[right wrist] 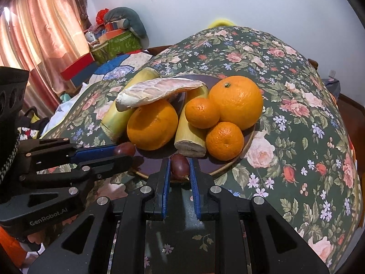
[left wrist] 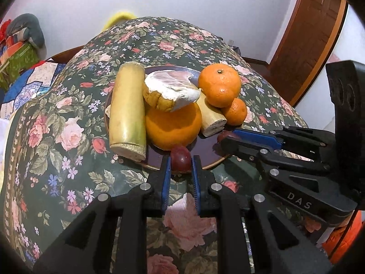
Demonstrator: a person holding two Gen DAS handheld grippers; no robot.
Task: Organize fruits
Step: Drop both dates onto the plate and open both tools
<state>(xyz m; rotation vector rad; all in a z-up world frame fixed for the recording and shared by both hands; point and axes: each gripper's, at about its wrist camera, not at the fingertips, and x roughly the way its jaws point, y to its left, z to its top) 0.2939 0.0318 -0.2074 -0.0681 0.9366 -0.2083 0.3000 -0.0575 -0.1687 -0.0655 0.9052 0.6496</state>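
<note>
A dark purple plate on the flowered tablecloth holds the fruit. On it lie two yellow-green cane pieces, a pomelo slice, a big orange, a second big orange and small mandarins. My left gripper is shut on a small dark red fruit over the plate's near edge. My right gripper is shut on a second dark red fruit just beside it.
The flowered tablecloth covers the whole table and drops off at its edges. Boxes and bedding are piled at the back left by a curtain. A wooden door stands at the back right.
</note>
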